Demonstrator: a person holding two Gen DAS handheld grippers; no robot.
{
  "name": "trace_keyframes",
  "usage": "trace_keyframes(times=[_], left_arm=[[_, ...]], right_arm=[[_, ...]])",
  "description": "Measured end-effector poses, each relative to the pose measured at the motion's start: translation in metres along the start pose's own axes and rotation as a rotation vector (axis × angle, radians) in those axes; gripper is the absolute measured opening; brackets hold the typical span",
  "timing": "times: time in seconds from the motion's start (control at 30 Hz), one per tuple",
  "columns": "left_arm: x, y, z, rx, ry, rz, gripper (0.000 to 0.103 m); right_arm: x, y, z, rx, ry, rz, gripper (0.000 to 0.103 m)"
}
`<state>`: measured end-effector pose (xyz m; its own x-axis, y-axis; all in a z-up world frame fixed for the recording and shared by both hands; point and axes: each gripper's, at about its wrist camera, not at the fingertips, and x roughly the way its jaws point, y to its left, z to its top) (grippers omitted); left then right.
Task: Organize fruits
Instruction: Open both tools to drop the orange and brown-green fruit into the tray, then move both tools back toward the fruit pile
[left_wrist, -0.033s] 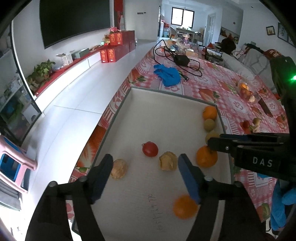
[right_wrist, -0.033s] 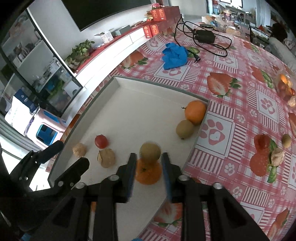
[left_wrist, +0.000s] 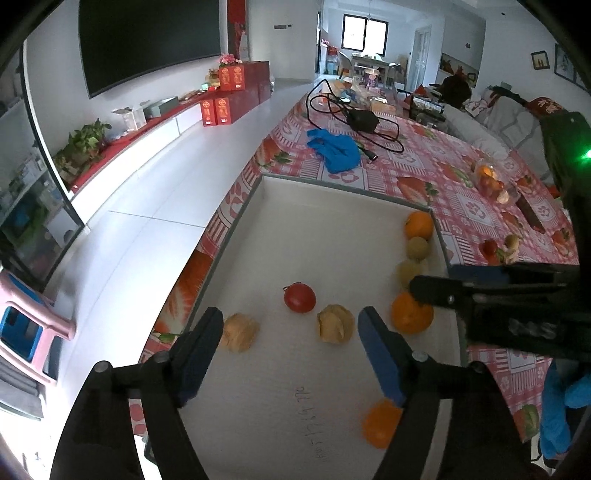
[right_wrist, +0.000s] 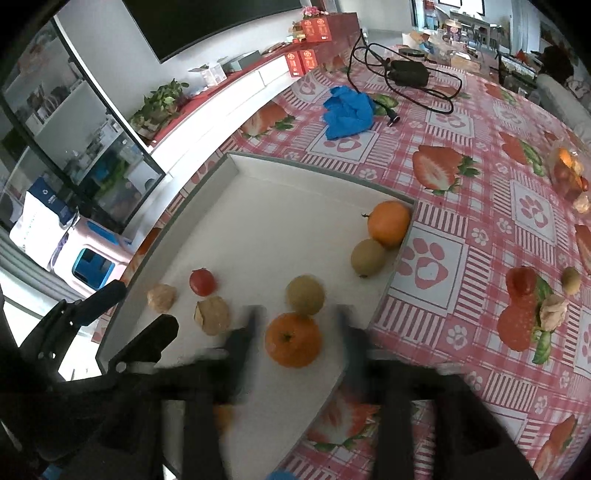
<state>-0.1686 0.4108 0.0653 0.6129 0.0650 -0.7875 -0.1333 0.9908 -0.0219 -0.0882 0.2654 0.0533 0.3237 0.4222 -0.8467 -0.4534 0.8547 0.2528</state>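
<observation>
A shallow white tray (left_wrist: 332, 192) (right_wrist: 258, 162) on the table holds several fruits. My left gripper (left_wrist: 290, 339) is open and empty above the tray's near part, with a red tomato (left_wrist: 299, 297) and a husked fruit (left_wrist: 335, 323) just beyond its jaws. My right gripper (right_wrist: 295, 332) is open and blurred. A green-brown kiwi (right_wrist: 306, 295) lies free on the tray ahead of it, against an orange (right_wrist: 293, 344) that sits between the jaws. A second kiwi (right_wrist: 368, 257) and a second orange (right_wrist: 389, 223) lie in the tray's far right corner.
Another husked fruit (left_wrist: 239, 331) and an orange (left_wrist: 380, 424) lie in the tray near the left gripper. On the strawberry tablecloth are a blue glove (right_wrist: 349, 110), a black charger with cable (right_wrist: 408, 72) and loose fruits (right_wrist: 546, 291) at right. The table edge drops to the floor at left.
My right gripper has opened wide and let go of the kiwi, which now rests on the tray beside the orange. The left gripper has barely moved.
</observation>
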Motion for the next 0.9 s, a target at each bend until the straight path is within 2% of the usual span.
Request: trace_keyframes(times=[0.03,0.27,0.33,0.57,0.7,0.9], left_arm=[[0.0,-0.001,0.0,0.001,0.002,0.004,0.08],[-0.005,-0.006,0.002,0.009,0.013,0.02,0.081],[-0.007,-0.009,0.002,0.016,0.012,0.021,0.081],[-0.015,-0.024,0.004,0.051,0.009,0.027,0.081],[-0.023,-0.04,0.007,0.082,0.004,0.013,0.081],[-0.031,-0.079,0.014,0.154,-0.005,-0.042,0.081]], right_arm=[[-0.004,0.0,0.0,-0.001,-0.018,-0.005,0.086],[-0.025,-0.004,0.0,-0.018,-0.071,-0.047,0.087],[-0.029,-0.011,-0.001,-0.006,-0.08,-0.062,0.103],[-0.042,-0.055,-0.019,0.068,-0.086,-0.092,0.103],[-0.048,-0.097,-0.037,0.159,-0.071,-0.127,0.103],[-0.058,-0.158,-0.065,0.255,-0.054,-0.236,0.103]])
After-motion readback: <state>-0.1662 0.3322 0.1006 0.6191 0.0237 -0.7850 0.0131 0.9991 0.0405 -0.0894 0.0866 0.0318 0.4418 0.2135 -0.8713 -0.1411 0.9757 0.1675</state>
